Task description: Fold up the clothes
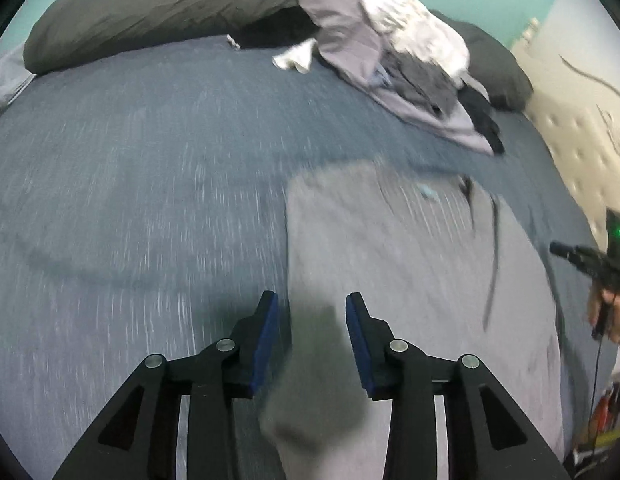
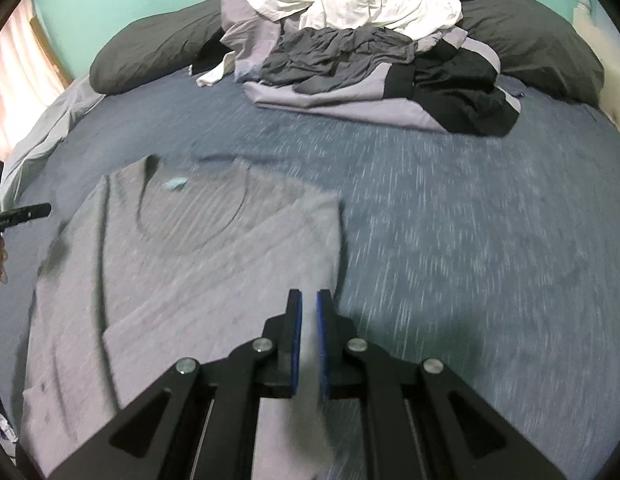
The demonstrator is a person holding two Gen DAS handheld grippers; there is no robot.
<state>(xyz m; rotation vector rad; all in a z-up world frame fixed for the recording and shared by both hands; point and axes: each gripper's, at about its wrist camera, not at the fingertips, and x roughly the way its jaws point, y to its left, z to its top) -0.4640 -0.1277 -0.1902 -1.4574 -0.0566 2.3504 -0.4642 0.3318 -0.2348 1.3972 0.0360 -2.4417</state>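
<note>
A matt grey knit T-shirt [image 2: 198,264] lies on a heathered blue woven bedspread [image 2: 470,240]; the gripper fingers [image 1: 266,340] are matt black plastic with blue rubbery pads.

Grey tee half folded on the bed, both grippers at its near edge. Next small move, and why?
Probably close the left gripper on the grey cotton T-shirt: its pads stand apart around a fold of fabric, while the right gripper already pinches the near hem. Both corners must be held before the hem is carried to the collar.

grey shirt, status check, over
Left gripper open, cloth between jaws. Right gripper shut on grey shirt edge. Clothes pile beyond, clear.
</note>
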